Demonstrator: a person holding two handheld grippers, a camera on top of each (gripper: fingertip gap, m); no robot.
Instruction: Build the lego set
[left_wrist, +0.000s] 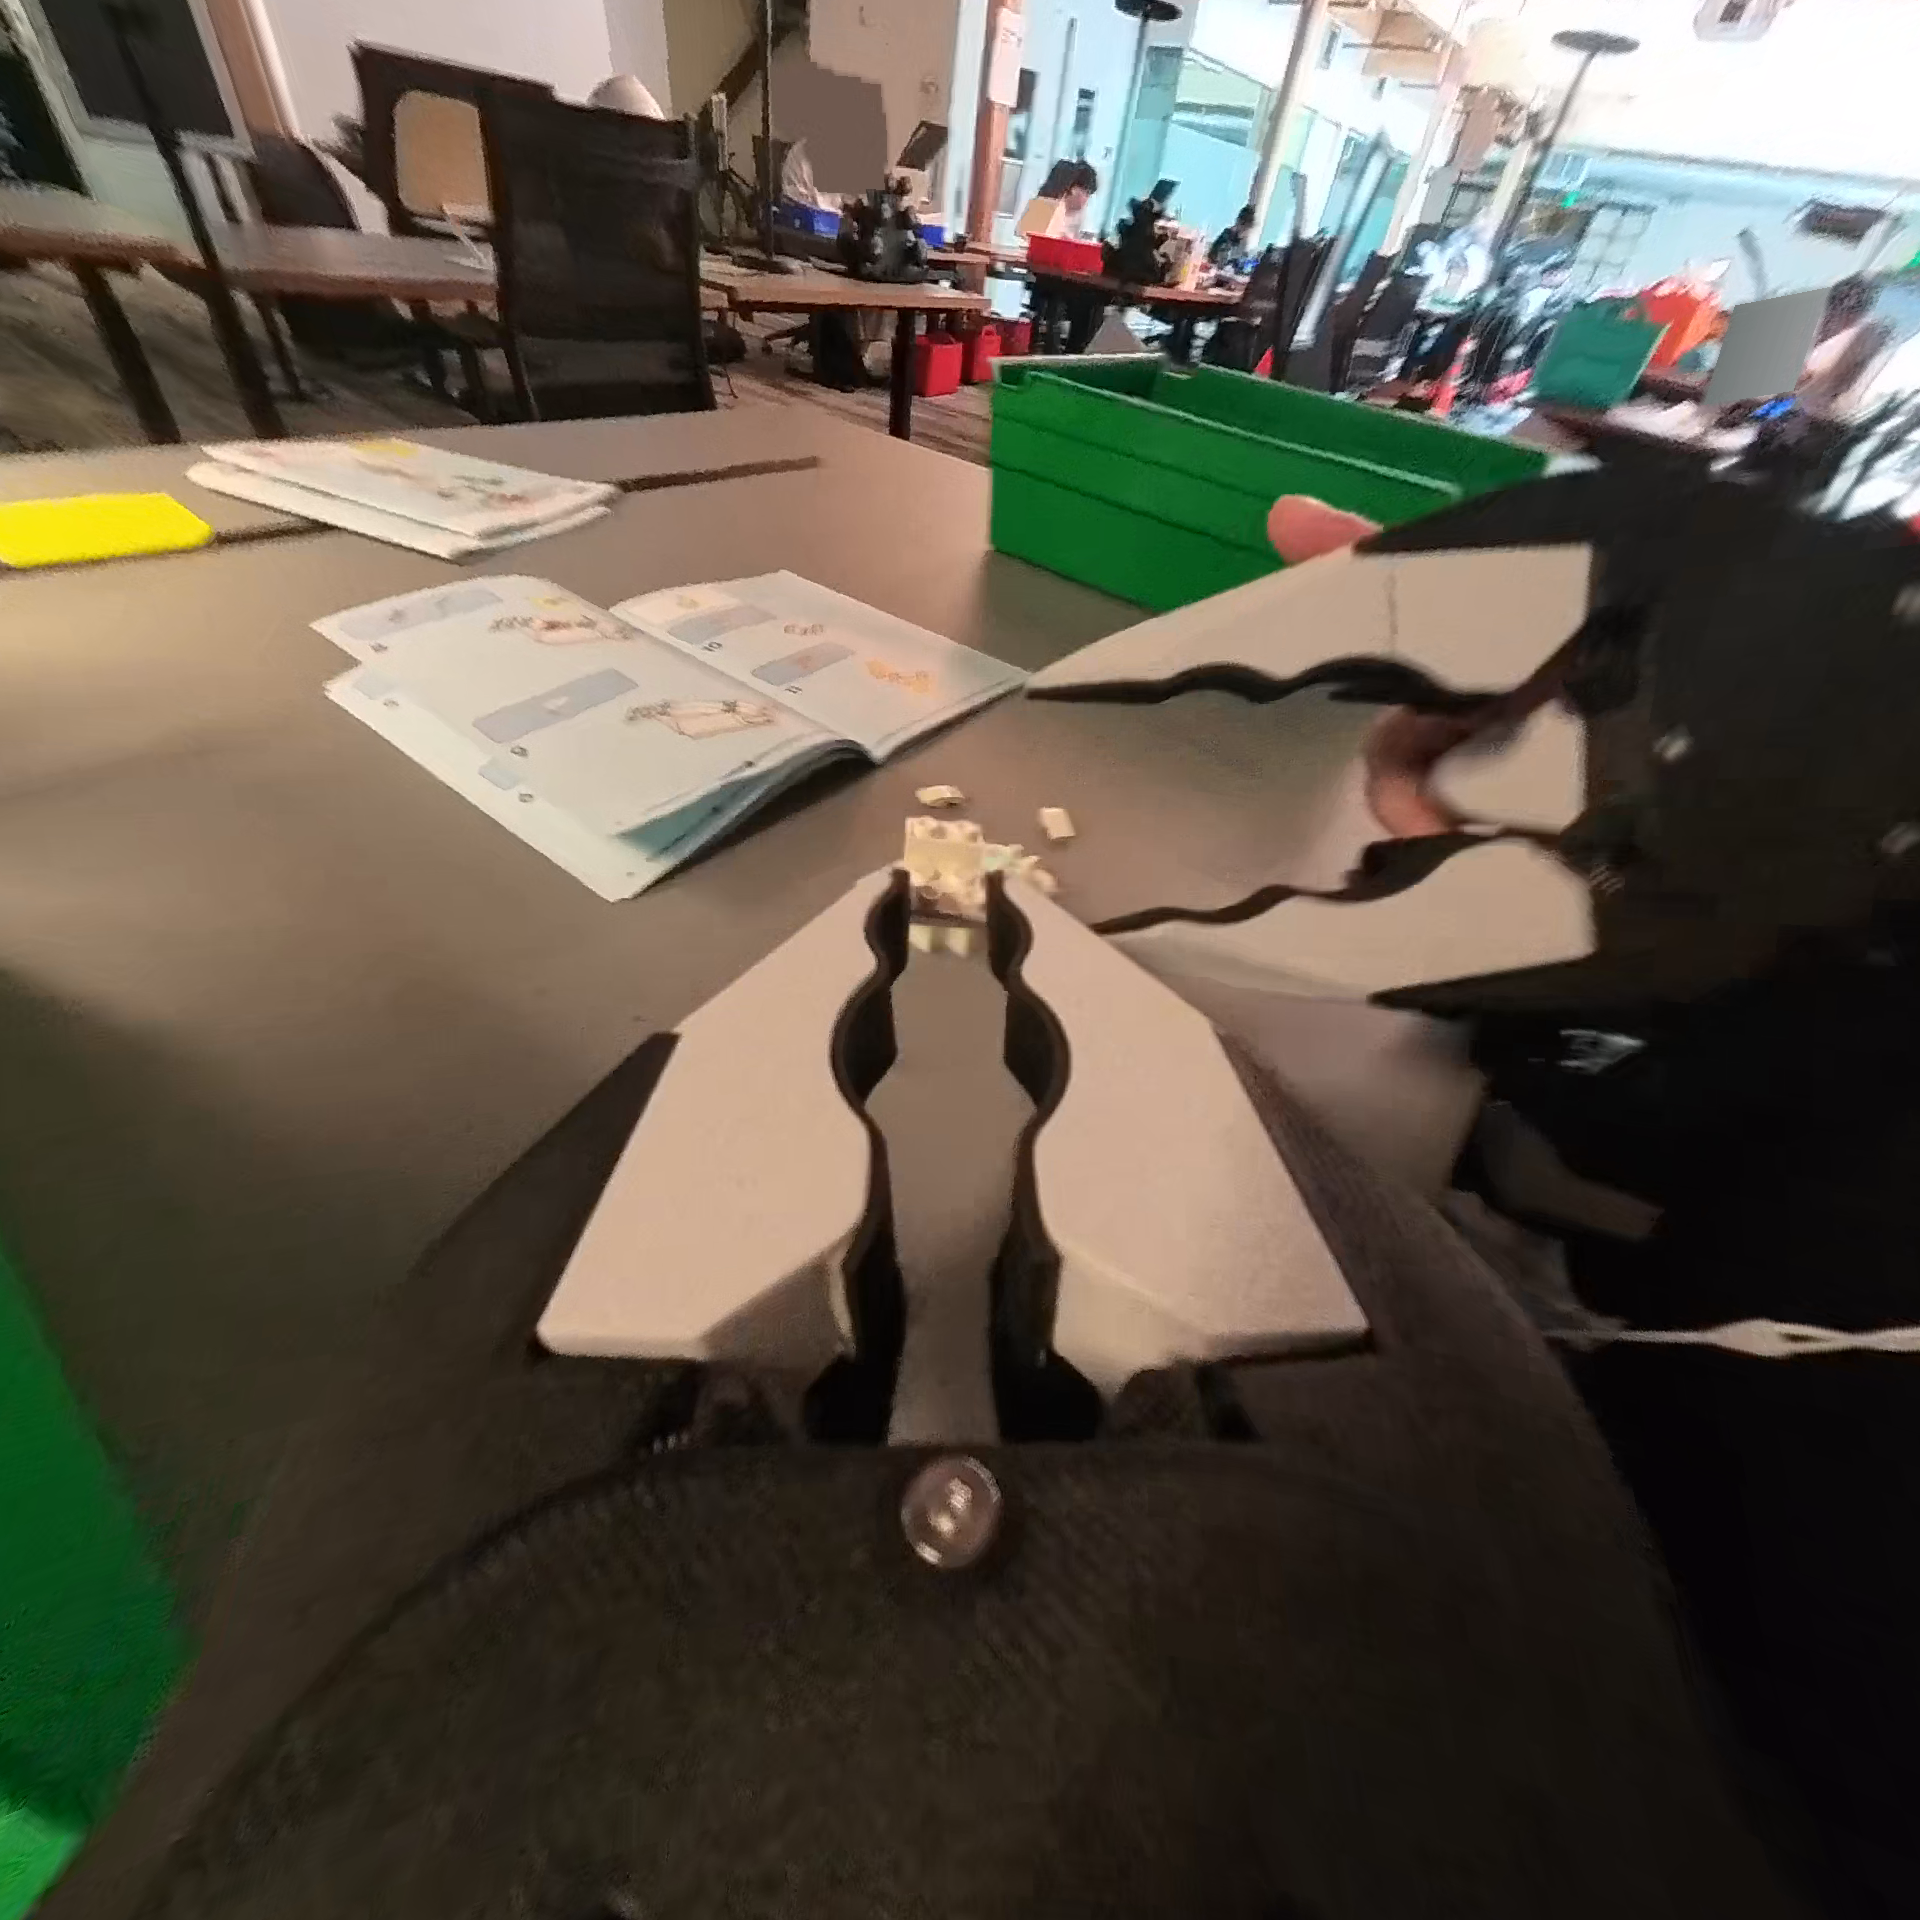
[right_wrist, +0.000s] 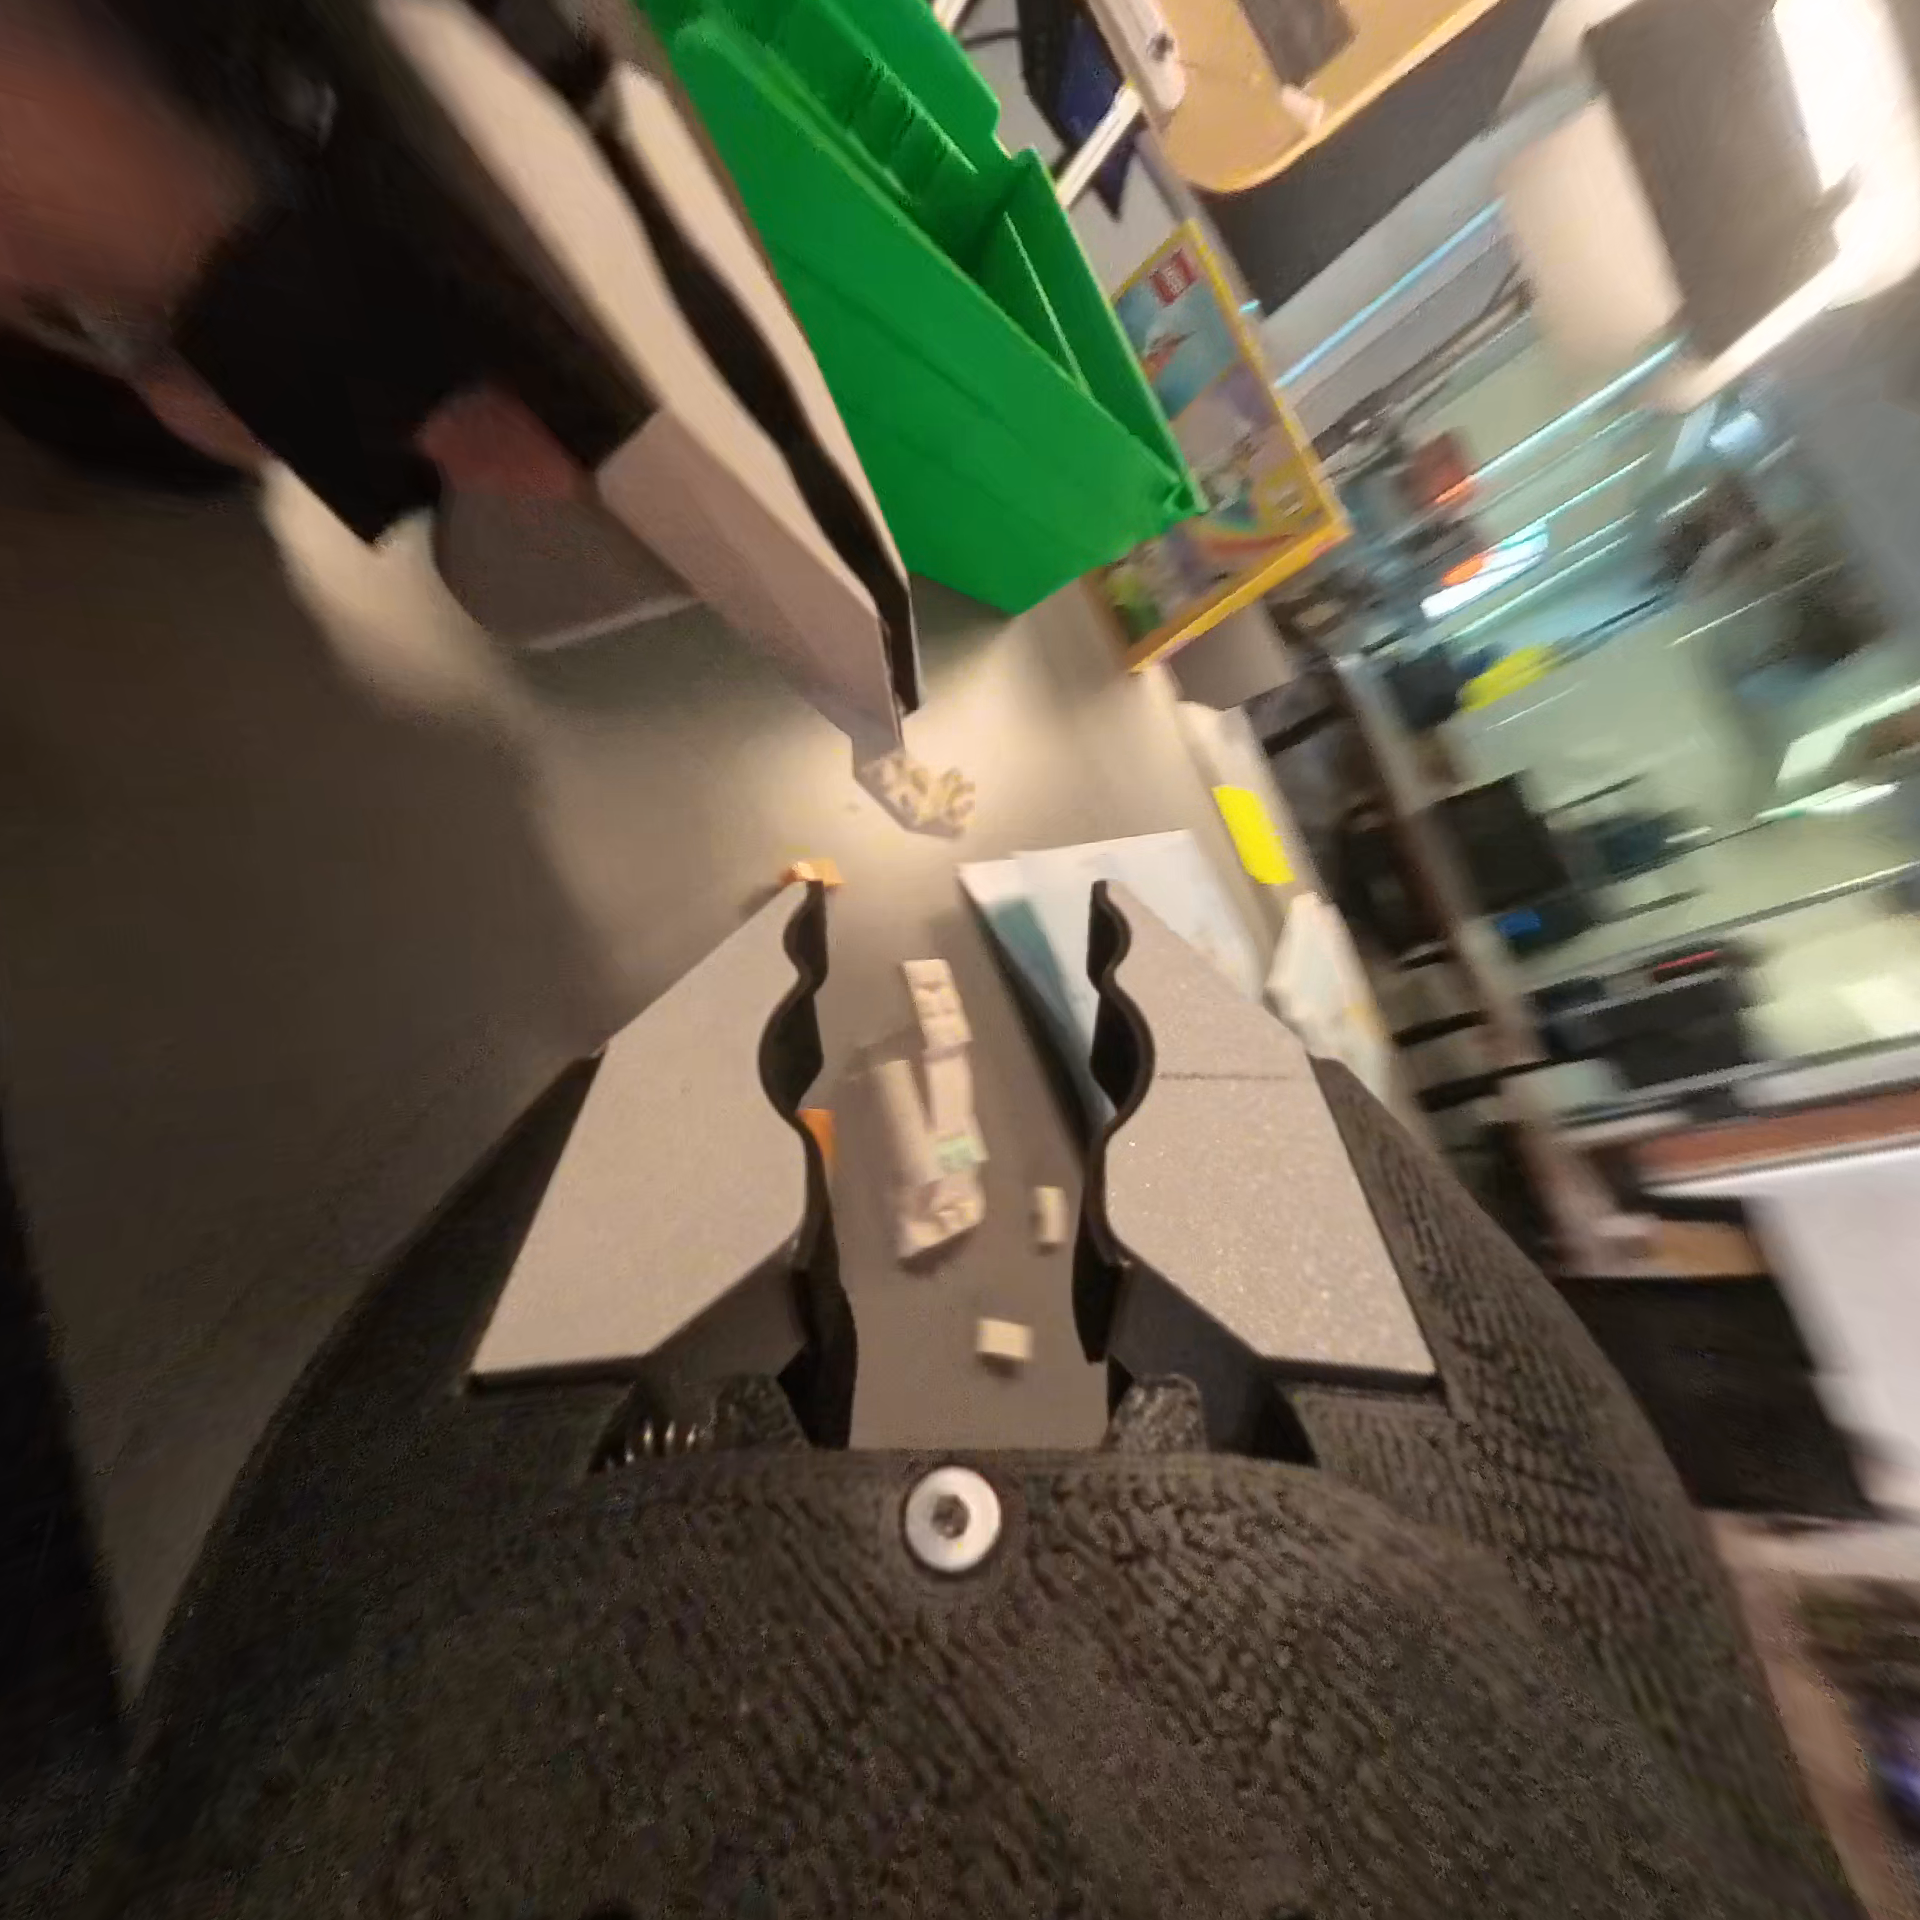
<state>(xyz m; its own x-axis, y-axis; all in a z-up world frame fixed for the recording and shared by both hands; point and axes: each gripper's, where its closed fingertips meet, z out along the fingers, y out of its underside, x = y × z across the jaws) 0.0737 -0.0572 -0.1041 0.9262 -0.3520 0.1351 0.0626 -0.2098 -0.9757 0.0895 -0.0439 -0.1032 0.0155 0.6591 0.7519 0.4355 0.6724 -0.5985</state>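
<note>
My left gripper (left_wrist: 943, 885) is shut on a small white lego assembly (left_wrist: 940, 868) and holds it just above the grey table. In the right wrist view the left gripper (right_wrist: 883, 727) comes in from the upper left with the assembly (right_wrist: 920, 795) at its tip. My right gripper (right_wrist: 956, 894) is open and empty, turned on its side, and points at the assembly from the right (left_wrist: 1065, 805). Below it on the table lie a long white lego build (right_wrist: 935, 1122), small white pieces (right_wrist: 1003, 1351) and an orange piece (right_wrist: 810, 871).
An open instruction booklet (left_wrist: 665, 707) lies left of the assembly, with more booklets (left_wrist: 405, 494) and a yellow pad (left_wrist: 99, 525) behind it. A green bin (left_wrist: 1195, 488) stands at the back right. A lego box (right_wrist: 1216, 436) leans beyond the bin. Loose white pieces (left_wrist: 1058, 823) lie nearby. The tips of both grippers are at nearly the same place.
</note>
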